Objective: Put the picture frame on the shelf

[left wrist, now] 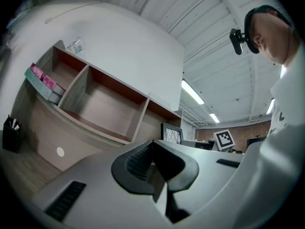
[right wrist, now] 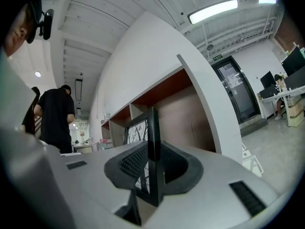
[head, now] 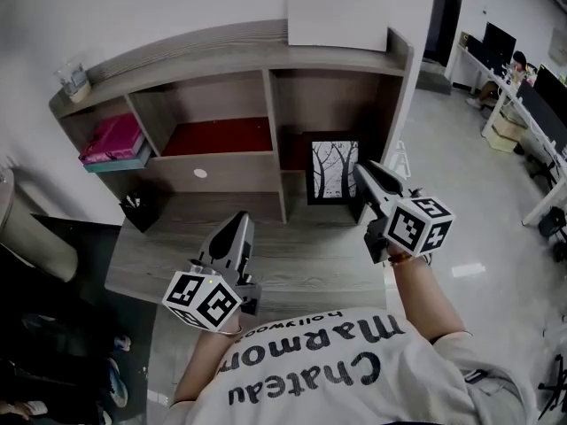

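The picture frame [head: 334, 171] is black with a bare-tree print. It stands upright in front of the lower right compartment of the wooden shelf unit [head: 266, 47]; whether its foot rests on anything I cannot tell. My right gripper [head: 362, 175] is shut on the frame's right edge; in the right gripper view the black edge of the frame [right wrist: 152, 128] sits between the pads of that gripper [right wrist: 151, 149]. My left gripper [head: 237, 221] hovers over the desk at the left, jaws together and empty [left wrist: 152, 144]. From there the frame [left wrist: 171, 133] shows far off.
Pink books [head: 113, 140] lie in the left compartment, with a black pen holder [head: 135, 209] below them. A glass [head: 73, 78] and a white board [head: 337, 20] sit on the shelf's top. The middle compartment [head: 217, 135] has a red floor. A person in black [right wrist: 55, 118] stands behind.
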